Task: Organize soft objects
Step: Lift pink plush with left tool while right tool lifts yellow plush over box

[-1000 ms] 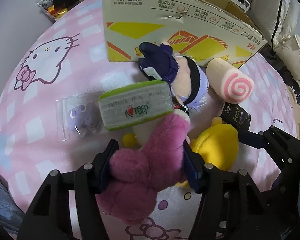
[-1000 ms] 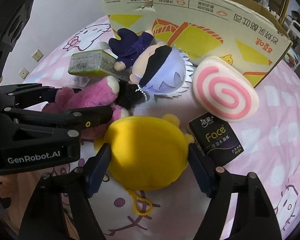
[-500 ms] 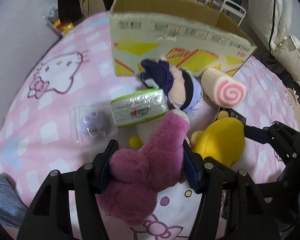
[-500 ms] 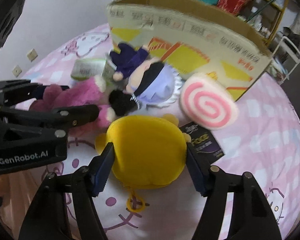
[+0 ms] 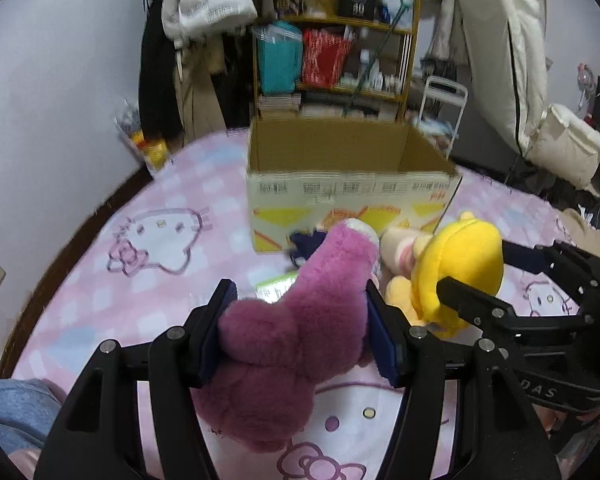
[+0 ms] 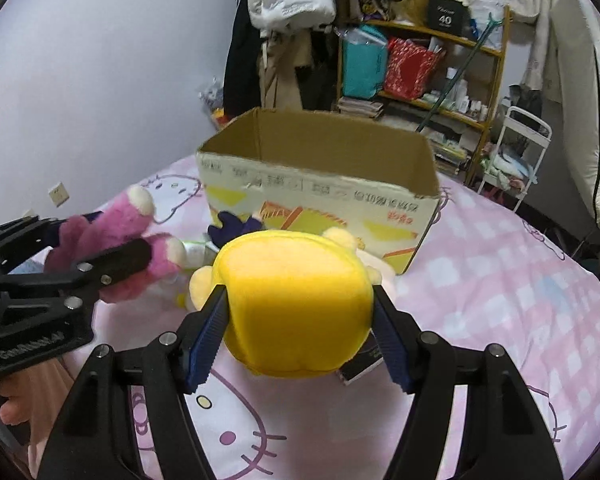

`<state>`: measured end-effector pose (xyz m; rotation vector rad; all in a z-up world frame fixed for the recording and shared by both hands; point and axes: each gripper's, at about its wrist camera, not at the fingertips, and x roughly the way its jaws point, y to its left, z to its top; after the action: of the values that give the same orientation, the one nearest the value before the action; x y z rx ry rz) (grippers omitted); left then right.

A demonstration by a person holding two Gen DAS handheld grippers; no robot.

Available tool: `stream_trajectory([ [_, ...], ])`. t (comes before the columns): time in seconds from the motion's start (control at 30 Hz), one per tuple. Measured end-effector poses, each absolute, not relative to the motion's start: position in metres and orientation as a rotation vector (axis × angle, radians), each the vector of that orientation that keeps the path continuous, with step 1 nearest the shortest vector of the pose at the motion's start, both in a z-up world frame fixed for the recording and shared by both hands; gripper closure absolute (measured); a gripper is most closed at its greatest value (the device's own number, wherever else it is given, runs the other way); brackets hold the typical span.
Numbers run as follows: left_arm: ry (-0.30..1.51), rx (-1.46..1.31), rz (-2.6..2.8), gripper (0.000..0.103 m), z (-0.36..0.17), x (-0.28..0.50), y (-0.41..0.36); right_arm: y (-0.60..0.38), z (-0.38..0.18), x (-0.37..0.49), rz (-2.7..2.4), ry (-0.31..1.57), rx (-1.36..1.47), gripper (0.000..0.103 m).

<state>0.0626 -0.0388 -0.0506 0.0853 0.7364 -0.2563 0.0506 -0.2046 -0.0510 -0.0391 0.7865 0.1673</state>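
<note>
Both toys have been lifted off the pink bedsheet — the pink plush, which a second ago lay across the other items, is now raised in the left gripper, and the yellow plush is raised in the right gripper. The open top of the cardboard box has been brought into view — earlier only its printed side wall was seen — and the shelf behind it is now revealed.
</note>
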Motion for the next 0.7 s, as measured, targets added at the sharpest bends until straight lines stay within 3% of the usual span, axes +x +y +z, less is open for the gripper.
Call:
stream_trajectory([
  [0.7,0.349,0.092,-0.208,0.041,0.034,0.043,-0.031,-0.233,0.047,0.035,0.057,0.391,0.054,0.029],
])
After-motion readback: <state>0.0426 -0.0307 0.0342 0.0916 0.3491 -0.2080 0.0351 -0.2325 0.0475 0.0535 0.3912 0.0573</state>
